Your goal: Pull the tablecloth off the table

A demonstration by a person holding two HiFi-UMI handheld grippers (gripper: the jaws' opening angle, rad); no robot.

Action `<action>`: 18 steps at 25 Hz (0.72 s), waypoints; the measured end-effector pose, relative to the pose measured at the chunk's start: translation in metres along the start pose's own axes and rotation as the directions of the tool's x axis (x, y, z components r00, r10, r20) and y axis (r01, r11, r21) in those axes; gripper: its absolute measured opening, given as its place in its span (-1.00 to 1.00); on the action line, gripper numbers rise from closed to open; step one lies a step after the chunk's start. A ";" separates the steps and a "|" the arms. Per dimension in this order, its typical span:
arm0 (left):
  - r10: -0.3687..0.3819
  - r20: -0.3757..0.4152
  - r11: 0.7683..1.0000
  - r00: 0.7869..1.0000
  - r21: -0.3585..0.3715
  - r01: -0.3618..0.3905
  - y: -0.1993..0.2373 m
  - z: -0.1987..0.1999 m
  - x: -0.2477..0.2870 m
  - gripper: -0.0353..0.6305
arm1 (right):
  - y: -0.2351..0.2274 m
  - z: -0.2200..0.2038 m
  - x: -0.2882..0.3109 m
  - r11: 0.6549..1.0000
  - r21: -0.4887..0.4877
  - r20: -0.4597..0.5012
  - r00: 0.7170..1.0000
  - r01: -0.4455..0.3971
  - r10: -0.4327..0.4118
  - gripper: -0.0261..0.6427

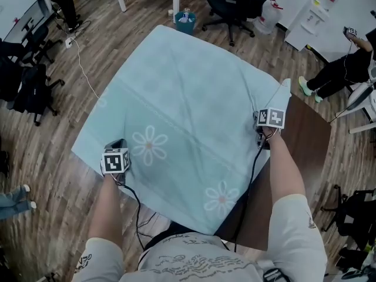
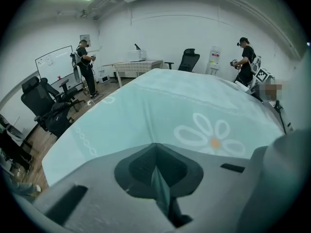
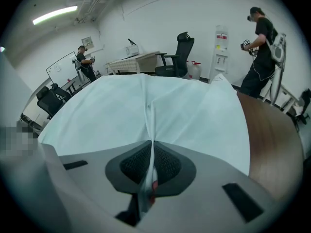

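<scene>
A pale blue tablecloth [image 1: 182, 116] with white daisy prints covers most of a dark brown table [image 1: 308, 140]. My left gripper [image 1: 115, 153] sits at the cloth's near left edge and is shut on a pinched fold of tablecloth [image 2: 158, 178]. My right gripper [image 1: 267, 125] is at the cloth's right edge, where bare wood shows beside it. Its jaws are shut on a thin ridge of tablecloth [image 3: 148, 130] that runs away from the pads. In the left gripper view the tablecloth [image 2: 160, 110] stretches flat ahead.
Wood floor surrounds the table. Black office chairs [image 1: 235, 4] stand beyond the far corner and at the left [image 1: 29, 81]. A blue bin [image 1: 185, 21] sits on the floor near the far corner. A person [image 1: 341, 69] stands at the right. A white cable [image 1: 82, 69] trails across the floor.
</scene>
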State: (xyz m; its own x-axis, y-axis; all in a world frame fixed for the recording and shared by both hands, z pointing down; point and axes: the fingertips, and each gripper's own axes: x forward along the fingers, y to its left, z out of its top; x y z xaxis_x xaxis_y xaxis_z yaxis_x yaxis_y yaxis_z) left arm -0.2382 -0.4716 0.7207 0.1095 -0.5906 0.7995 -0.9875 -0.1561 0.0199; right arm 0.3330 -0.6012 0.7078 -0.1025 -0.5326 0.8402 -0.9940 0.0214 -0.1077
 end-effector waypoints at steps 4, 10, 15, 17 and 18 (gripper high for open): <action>-0.013 0.016 0.999 1.000 -0.049 0.014 0.001 0.003 -0.009 -0.88 | 0.005 -0.003 0.000 1.000 -0.031 -0.006 1.000 0.007 -0.008 -0.86; -0.063 0.079 0.991 0.995 -0.112 0.072 0.000 0.014 -0.030 -0.88 | 0.033 -0.003 -0.021 0.995 -0.094 0.156 0.987 -0.019 0.034 -0.88; -0.084 0.119 0.985 0.989 -0.138 0.101 -0.003 0.018 -0.046 -0.88 | 0.075 0.001 -0.060 0.983 -0.150 0.249 0.957 -0.110 0.145 -0.88; -0.097 0.135 0.983 0.986 -0.144 0.116 -0.007 0.019 -0.054 -0.88 | 0.092 0.000 -0.079 0.974 -0.175 0.282 0.941 -0.143 0.189 -0.88; -0.103 0.143 0.982 0.984 -0.144 0.124 -0.008 0.019 -0.058 -0.88 | 0.101 -0.001 -0.088 0.970 -0.185 0.296 0.932 -0.159 0.209 -0.88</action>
State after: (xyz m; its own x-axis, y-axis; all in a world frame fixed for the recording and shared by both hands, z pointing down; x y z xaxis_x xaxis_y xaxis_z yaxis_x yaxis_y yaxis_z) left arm -0.2342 -0.4516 0.6625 0.2260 -0.6784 0.6990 -0.9722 -0.1123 0.2053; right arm 0.2412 -0.5518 0.6236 -0.2917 -0.7425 0.6030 -0.9550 0.2618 -0.1396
